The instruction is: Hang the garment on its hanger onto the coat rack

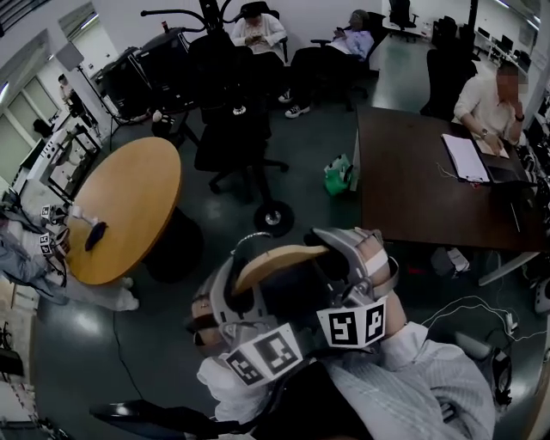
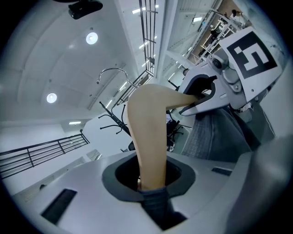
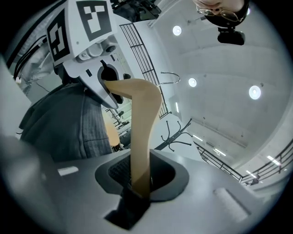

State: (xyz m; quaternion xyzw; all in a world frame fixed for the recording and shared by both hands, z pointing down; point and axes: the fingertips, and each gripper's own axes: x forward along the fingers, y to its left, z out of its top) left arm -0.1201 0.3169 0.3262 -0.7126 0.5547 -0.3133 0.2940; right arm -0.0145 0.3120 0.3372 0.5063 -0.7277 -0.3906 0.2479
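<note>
Carry stage: garment is on its hanger, and the hanger is not yet on the rack.

Nearest:
- The left gripper [image 2: 151, 187] has its jaws closed on one end of the tan curved wooden hanger [image 2: 149, 132].
- The right gripper [image 3: 137, 187] is clamped the same way on the hanger's other end. Neither is open or empty.
- In the head view both grippers sit close together just in front of the person's chest, the hanger [image 1: 279, 258] bridging them.

On the hanger:
- The grey woven garment [image 3: 68, 123] droops below the wooden arm, bunched beside the opposite gripper in each gripper view.
- The thin silver wire hook [image 2: 112, 71] rises above the hanger's middle and is free, touching nothing.

Beyond the hanger:
- The black metal coat rack with upcurved prongs [image 3: 176, 132] stands well apart from the hook, across open floor.
- In the head view it is probably the dark branched stand at top [image 1: 185, 14], though chairs clutter that area and I can't be sure.

Next move, as I judge it:
- Carry both ends together toward the rack.
- Raise the hook above a prong, keep the hanger level so the garment doesn't slide, and lower the hook over the prong.
- Only then loosen the jaws.
</note>
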